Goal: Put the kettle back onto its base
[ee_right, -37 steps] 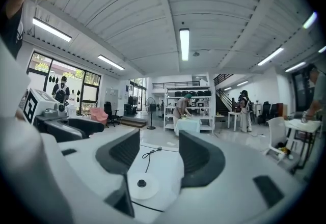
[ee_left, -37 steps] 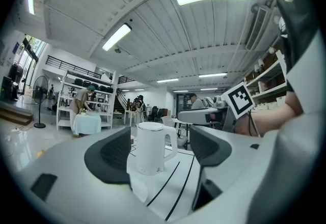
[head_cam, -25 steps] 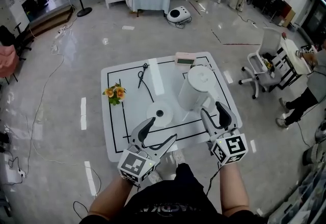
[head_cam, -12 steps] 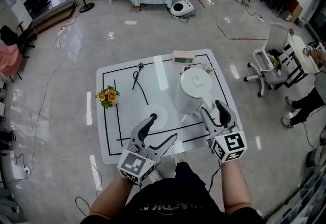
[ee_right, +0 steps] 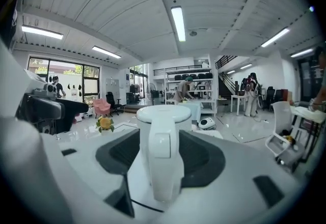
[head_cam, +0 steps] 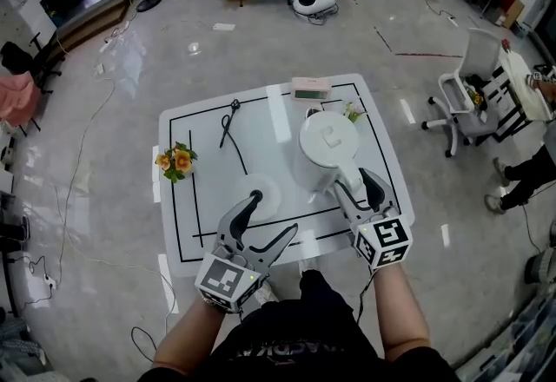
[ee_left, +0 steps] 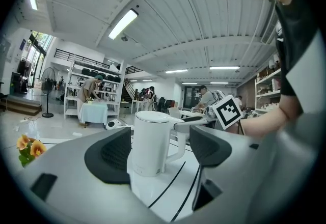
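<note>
A white kettle (head_cam: 328, 144) stands upright on the right part of the white table (head_cam: 200, 224), its handle turned toward me. My right gripper (head_cam: 353, 181) is open, one jaw on each side of the handle (ee_right: 162, 162) with gaps showing. The round white base (head_cam: 271, 187) lies left of the kettle, apart from it. My left gripper (head_cam: 274, 214) is open just in front of the base, one fingertip over its near rim, holding nothing. In the left gripper view the kettle (ee_left: 151, 141) shows between the jaws, farther off.
Orange flowers (head_cam: 175, 161) lie at the table's left edge, black scissors (head_cam: 228, 121) at the back, a small flat device (head_cam: 311, 89) on the far edge. A white office chair (head_cam: 465, 94) and a person's legs (head_cam: 526, 174) are to the right.
My right gripper has moved forward, so the kettle's handle now sits between its jaws. The left gripper has kept its place near the base. My head view has shifted.
</note>
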`<state>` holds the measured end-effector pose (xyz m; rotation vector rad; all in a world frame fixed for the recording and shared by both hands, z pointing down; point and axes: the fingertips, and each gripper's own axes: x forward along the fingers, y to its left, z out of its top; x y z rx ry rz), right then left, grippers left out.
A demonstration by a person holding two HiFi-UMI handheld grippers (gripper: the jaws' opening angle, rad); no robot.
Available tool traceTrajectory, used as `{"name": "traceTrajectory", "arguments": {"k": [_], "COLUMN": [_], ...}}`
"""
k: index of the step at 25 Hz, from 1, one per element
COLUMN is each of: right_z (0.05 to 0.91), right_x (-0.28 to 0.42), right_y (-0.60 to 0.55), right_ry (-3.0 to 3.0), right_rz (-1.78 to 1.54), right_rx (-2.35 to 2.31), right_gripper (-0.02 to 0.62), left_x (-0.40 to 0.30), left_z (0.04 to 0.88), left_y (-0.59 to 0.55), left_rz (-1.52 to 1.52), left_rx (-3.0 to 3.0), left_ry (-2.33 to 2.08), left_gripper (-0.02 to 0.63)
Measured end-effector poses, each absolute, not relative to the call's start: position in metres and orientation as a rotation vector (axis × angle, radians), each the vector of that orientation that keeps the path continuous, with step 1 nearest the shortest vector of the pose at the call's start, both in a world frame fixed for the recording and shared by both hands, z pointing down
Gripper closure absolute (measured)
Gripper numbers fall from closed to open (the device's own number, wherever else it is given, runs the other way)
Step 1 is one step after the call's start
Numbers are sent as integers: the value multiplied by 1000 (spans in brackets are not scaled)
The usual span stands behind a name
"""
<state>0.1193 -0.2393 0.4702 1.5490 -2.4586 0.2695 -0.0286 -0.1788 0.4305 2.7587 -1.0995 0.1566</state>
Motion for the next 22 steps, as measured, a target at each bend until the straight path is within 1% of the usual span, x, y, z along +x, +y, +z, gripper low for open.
{"name": "traceTrajectory", "arguments": {"k": [12,15,16,22], "right_z": [502,503,504,504], "right_x": [119,119,119,118], "right_y": [-252,-252,-252,-251], "right_ry": [-2427,-2429,-2431,-2433], "right_rz": [340,328,326,319], "right_rx": [1460,1435,1425,1416], "right_gripper": [373,426,464,465], "left_x": [-18,-17,-16,-16], "left_z": [434,435,435,432], "left_y": [-182,-184,-185,-187], "left_rz": [159,161,161,150], "left_rx": [2731,2729,2728,2724], "left_ry": [-1124,-1130,-1131,-1146], "left_gripper": [258,258,258,258]}}
